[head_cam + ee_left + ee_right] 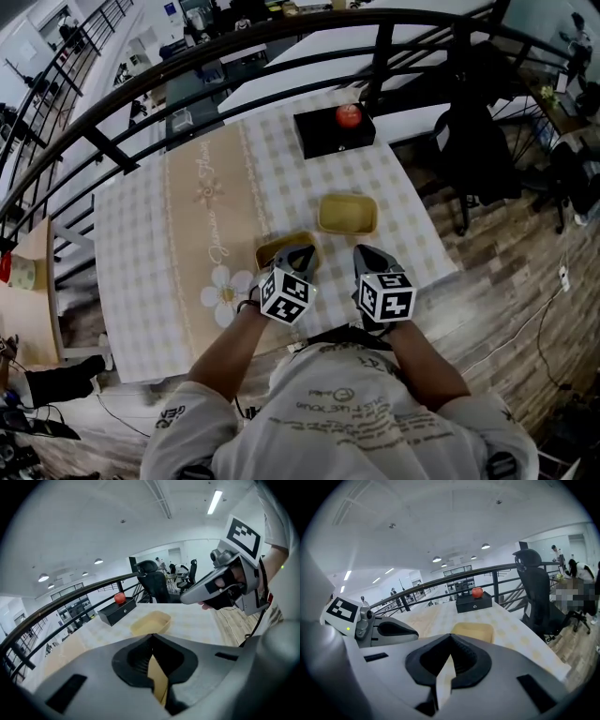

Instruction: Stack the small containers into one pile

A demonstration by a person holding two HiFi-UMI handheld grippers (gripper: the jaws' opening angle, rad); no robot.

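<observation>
Two small yellow containers are on the checked tablecloth. The far container [347, 214] [150, 623] [472, 633] stands alone toward the table's right. The near container [279, 247] sits just in front of me, its near right part hidden by my left gripper [300, 255]. That gripper's jaws are closed on a strip of the container's yellow wall [158, 681]. My right gripper [368, 257] hovers beside it, shut, with only the pale cloth showing through its slit. From the right gripper view, the left gripper [396, 631] lies to the left.
A black box [333, 133] with a red apple [348, 115] on top stands at the table's far edge, against a dark curved railing [187, 66]. A beige floral runner [202, 216] runs down the left of the cloth. The table's right edge [431, 234] drops to wood floor.
</observation>
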